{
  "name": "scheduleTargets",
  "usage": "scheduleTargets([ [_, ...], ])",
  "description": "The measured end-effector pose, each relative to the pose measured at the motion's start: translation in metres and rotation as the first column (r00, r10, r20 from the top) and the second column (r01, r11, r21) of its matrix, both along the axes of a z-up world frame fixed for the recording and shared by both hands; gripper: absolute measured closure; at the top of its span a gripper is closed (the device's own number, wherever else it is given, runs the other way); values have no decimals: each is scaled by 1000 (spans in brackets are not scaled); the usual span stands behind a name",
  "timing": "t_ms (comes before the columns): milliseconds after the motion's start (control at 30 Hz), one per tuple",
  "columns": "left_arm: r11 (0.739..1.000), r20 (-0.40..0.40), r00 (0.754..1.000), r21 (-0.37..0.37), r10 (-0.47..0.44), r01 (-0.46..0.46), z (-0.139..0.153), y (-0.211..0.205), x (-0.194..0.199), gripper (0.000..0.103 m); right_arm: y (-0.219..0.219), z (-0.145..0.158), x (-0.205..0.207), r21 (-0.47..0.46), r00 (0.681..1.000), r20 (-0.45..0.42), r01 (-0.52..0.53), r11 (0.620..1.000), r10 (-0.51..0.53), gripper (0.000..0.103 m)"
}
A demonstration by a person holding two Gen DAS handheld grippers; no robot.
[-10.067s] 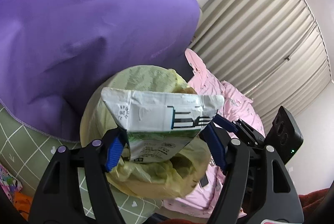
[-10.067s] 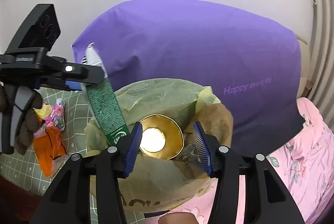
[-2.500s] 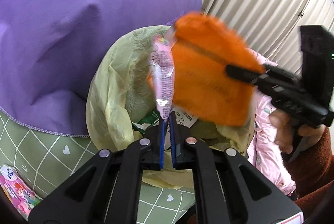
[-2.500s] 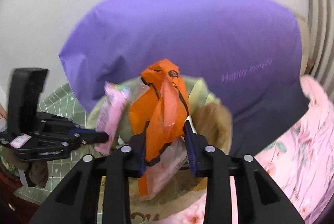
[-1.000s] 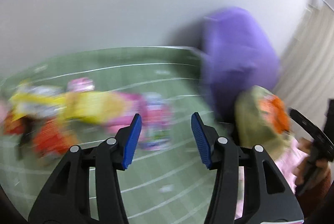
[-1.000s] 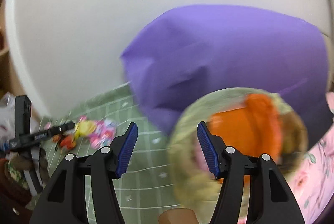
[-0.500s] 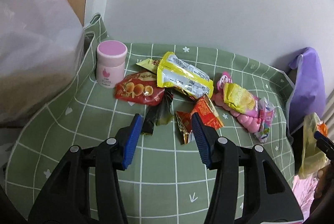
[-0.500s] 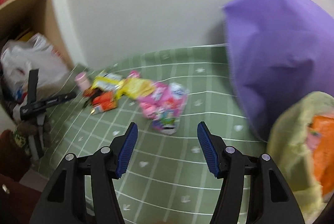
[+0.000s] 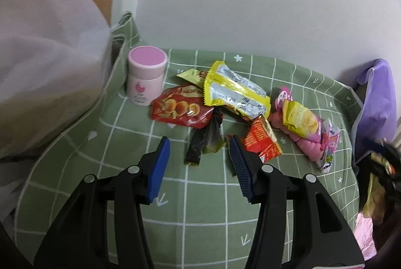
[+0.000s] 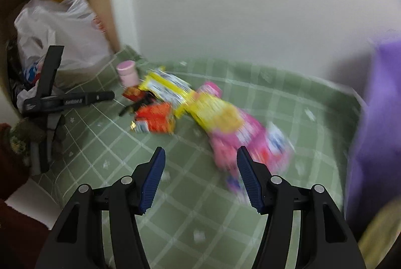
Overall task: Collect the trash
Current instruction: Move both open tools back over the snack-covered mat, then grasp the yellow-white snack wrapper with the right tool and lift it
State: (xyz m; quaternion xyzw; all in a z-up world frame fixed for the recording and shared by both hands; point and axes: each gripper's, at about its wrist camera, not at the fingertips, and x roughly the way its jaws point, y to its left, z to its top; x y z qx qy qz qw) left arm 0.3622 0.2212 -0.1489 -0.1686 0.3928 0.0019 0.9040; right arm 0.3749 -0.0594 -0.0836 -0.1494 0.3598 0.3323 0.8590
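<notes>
Several snack wrappers lie on the green checked cloth point(image 9: 130, 151): a red cookie pack point(image 9: 179, 109), a yellow and silver wrapper point(image 9: 235, 92), a dark wrapper point(image 9: 204, 141), an orange-red pack point(image 9: 262, 139) and a pink and yellow bundle point(image 9: 307, 133). My left gripper point(image 9: 199, 152) is open and empty, just in front of the dark wrapper. My right gripper point(image 10: 200, 163) is open and empty, low over the cloth near the blurred pink pack point(image 10: 240, 141). The left gripper also shows in the right wrist view point(image 10: 110, 95).
A pink-lidded jar point(image 9: 145, 75) stands behind the wrappers. A white plastic bag point(image 9: 42, 43) lies at the left by a wooden shelf. A purple cushion point(image 9: 376, 98) and the yellow trash bag point(image 9: 373, 183) are at the right edge. A white wall is behind.
Both grippers have swung away from the trash bag to the wrapper pile and moved closer to it. Both are empty and open; the right view is still blurred by motion.
</notes>
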Motion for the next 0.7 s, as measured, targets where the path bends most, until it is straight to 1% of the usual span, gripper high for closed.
scheduleTargets([
  [100, 999, -23, 1000, -44, 9, -10, -1, 3, -10, 56, 45, -14, 45, 31, 997, -61, -47, 998, 49, 47],
  [167, 999, -38, 999, -50, 7, -9, -3, 5, -15, 56, 73, -19, 63, 37, 994, -68, -89, 995, 91, 47],
  [267, 998, -64, 998, -62, 14, -18, -7, 8, -21, 56, 122, -34, 86, -19, 982, -39, -184, 983, 184, 47],
  [333, 997, -71, 997, -71, 15, -20, -9, 10, -24, 56, 149, -47, 98, -66, 970, -31, -244, 968, 243, 47],
  [400, 997, -71, 997, -80, 16, -22, -10, 13, -25, 56, 166, -59, 106, -106, 961, -37, -276, 955, 273, 47],
  [467, 995, -67, 998, -100, 15, -22, -11, 17, -23, 56, 175, -72, 114, -147, 956, -96, -290, 946, 278, 60],
  [500, 994, -63, 998, -110, 12, -19, -12, 19, -21, 56, 175, -76, 116, -156, 956, -119, -284, 946, 267, 64],
  [533, 993, -60, 998, -121, 9, -16, -13, 20, -16, 56, 170, -75, 114, -137, 956, -135, -278, 951, 260, 71],
  [633, 991, -48, 999, -131, 15, -21, -14, 24, 0, 56, 144, -67, 100, -65, 950, -174, -276, 959, 261, 83],
  [700, 986, -42, 998, -157, 56, -62, -15, 28, 15, 56, 123, -61, 91, -37, 955, -178, -249, 968, 239, 90],
])
